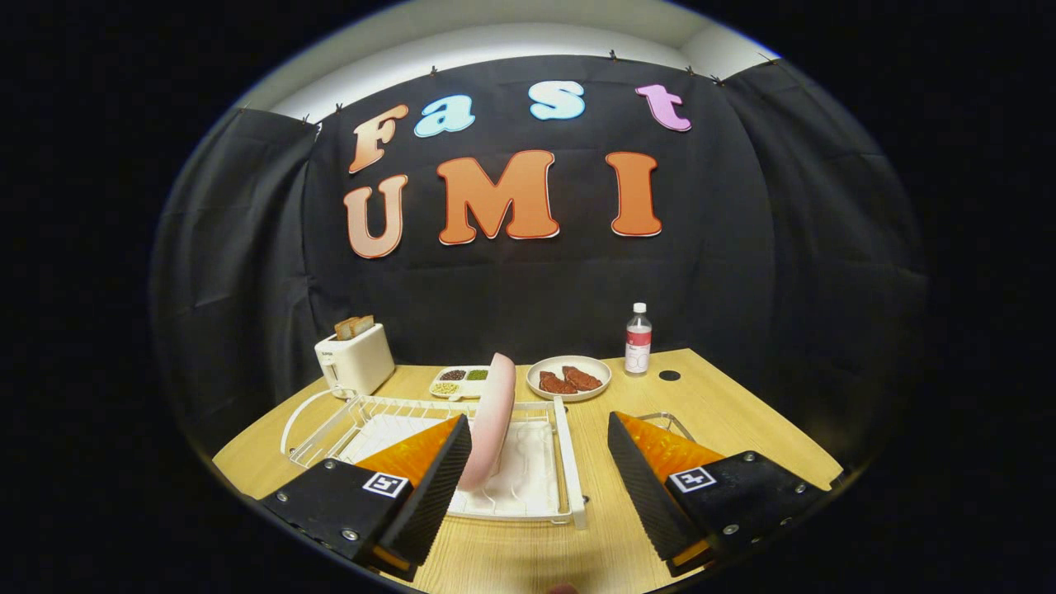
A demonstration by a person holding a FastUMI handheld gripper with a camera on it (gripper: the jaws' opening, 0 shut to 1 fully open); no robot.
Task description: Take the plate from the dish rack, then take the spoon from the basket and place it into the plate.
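A pink plate (493,417) stands on its edge in the white wire dish rack (571,462) on the wooden table. My gripper (540,429) is open and wide, with nothing between its fingers. The left finger (429,487) lies over the rack, its tip right beside the plate's left face. The right finger (648,483) is to the right of the rack. A bit of a wire basket (670,422) peeks out behind the right finger; what it holds is hidden.
Beyond the rack stand a white toaster (356,361) with bread, a divided dish (459,382) of beans, a bowl-like plate with meat (569,378) and a clear bottle (638,338). A dark hole (670,375) marks the table near the bottle.
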